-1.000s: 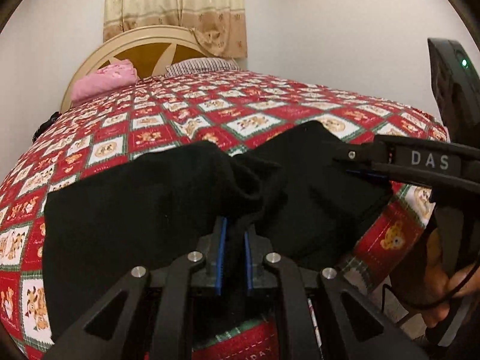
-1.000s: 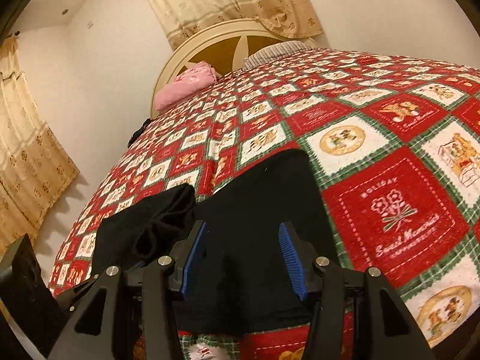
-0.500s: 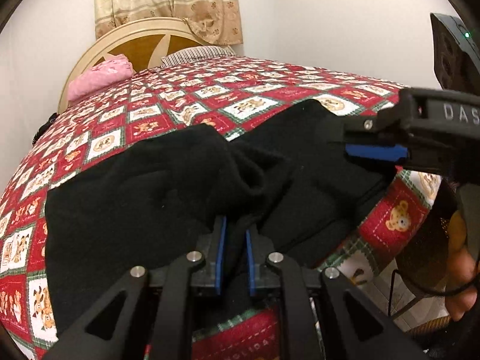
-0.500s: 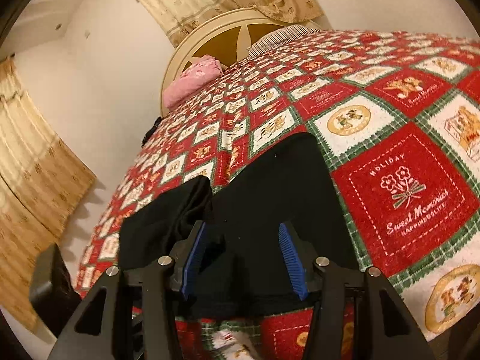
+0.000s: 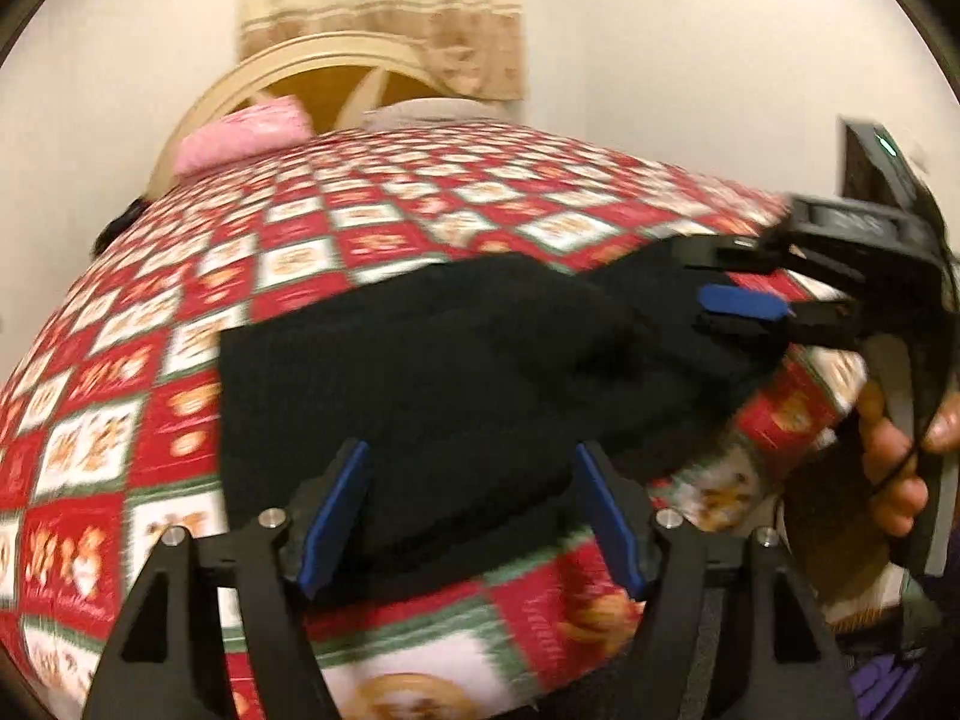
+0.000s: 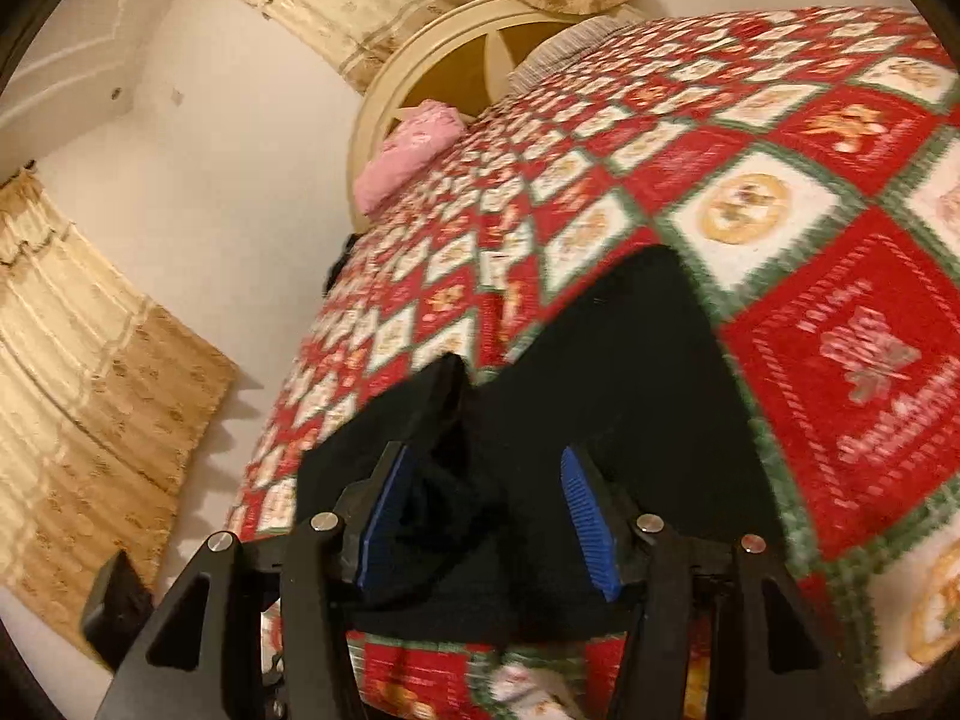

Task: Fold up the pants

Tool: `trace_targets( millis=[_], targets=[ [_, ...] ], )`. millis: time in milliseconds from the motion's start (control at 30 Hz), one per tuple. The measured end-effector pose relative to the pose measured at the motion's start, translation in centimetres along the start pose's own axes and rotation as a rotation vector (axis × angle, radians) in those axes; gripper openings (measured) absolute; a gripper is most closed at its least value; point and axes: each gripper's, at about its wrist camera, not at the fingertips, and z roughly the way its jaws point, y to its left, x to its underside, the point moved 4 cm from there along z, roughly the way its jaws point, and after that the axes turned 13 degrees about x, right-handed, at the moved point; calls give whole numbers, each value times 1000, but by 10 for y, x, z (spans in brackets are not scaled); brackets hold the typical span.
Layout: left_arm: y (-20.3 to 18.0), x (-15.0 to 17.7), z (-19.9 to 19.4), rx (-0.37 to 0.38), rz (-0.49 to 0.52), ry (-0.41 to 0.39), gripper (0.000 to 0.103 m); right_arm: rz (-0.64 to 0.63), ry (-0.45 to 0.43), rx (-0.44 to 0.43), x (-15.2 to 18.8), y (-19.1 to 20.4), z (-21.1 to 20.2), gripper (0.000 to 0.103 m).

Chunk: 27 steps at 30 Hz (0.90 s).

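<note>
The black pants (image 5: 456, 372) lie folded over in a heap near the foot edge of the bed, also seen in the right wrist view (image 6: 612, 408). My left gripper (image 5: 474, 516) is open, its blue-padded jaws wide apart over the near edge of the pants, holding nothing. My right gripper (image 6: 486, 516) is open over the pants' near edge, with bunched cloth between the jaws but not clamped. The right gripper also shows in the left wrist view (image 5: 744, 306), above the right end of the pants.
The bed carries a red, white and green patchwork quilt (image 5: 360, 240). A pink pillow (image 5: 240, 138) and a striped pillow (image 5: 426, 111) lie by the cream headboard (image 6: 480, 30). Curtains (image 6: 90, 360) hang at the left wall. The bed's foot edge (image 5: 480, 648) is just below the grippers.
My left gripper has opened and let go of the pants fold it was pinching. Both views have swung, and the pants now lie flatter. The right gripper stays open.
</note>
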Motion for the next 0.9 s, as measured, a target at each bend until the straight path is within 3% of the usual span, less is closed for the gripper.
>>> trace_targets(
  millis=[33, 100, 233, 333, 367, 400, 467, 767, 900],
  targets=[
    [13, -2, -3, -15, -49, -12, 73, -9, -1, -26, -2, 5, 1, 63],
    [34, -5, -7, -33, -133, -29, 75, -55, 4, -78, -4, 18, 10, 81],
    [76, 0, -13, -78, -289, -47, 75, -158, 124, -51, 9, 34, 47, 81],
    [96, 8, -19, -134, -346, -62, 75, -280, 88, 11, 20, 49, 51, 81],
    [100, 10, -20, -145, -360, -64, 75, -322, 87, 33, 25, 55, 53, 74],
    [102, 13, -22, -148, -370, -65, 75, -359, 107, 58, 31, 59, 56, 54],
    [107, 15, -25, -145, -393, -70, 75, -383, 159, 89, 37, 60, 63, 26],
    [99, -3, -29, -128, -351, -108, 75, -453, 23, 59, 20, 67, 6, 22],
    [88, -9, -19, -110, -304, -94, 75, -564, -56, 218, 27, 49, -17, 22]
  ],
)
